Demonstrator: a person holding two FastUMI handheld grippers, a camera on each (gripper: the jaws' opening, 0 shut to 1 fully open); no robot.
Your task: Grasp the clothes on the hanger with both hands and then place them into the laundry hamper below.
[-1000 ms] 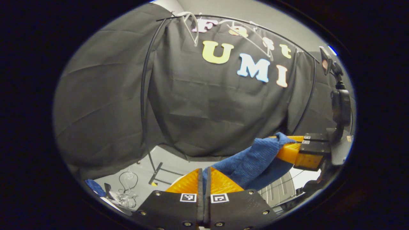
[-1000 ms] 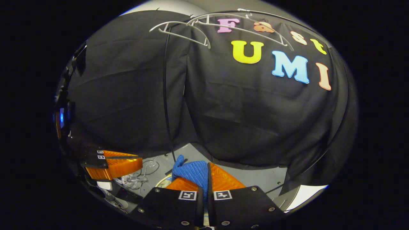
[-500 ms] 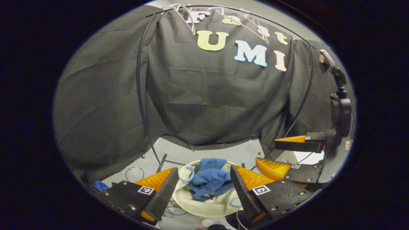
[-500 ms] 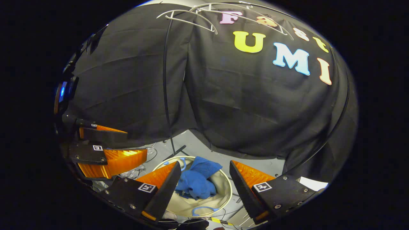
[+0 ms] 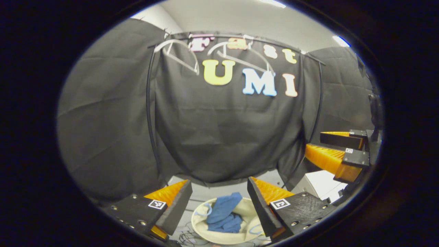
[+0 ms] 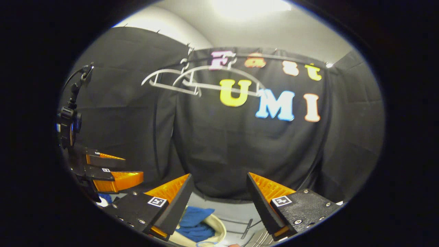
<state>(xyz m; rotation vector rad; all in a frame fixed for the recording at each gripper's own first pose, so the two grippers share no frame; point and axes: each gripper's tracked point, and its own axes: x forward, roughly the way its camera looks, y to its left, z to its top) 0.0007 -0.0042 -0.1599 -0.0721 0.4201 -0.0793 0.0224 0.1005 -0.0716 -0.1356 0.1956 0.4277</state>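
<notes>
Both tools released — left tool [image 5: 219, 192], right tool [image 6: 217, 192] — blue clothes [image 5: 223, 214] inside hamper rim [image 5: 197, 224].

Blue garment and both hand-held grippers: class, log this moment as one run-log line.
blue garment: in hamper | left hand-held gripper: open | right hand-held gripper: open | hangers: bare

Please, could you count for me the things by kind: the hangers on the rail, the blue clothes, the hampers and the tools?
Hangers on the rail: 2, one and another, both bare.
Blue clothes: 1 bundle, lying in the hamper.
Laundry hamper: 1.
Tools: 2, left tool and right tool, both open.
Total: 6.
</notes>
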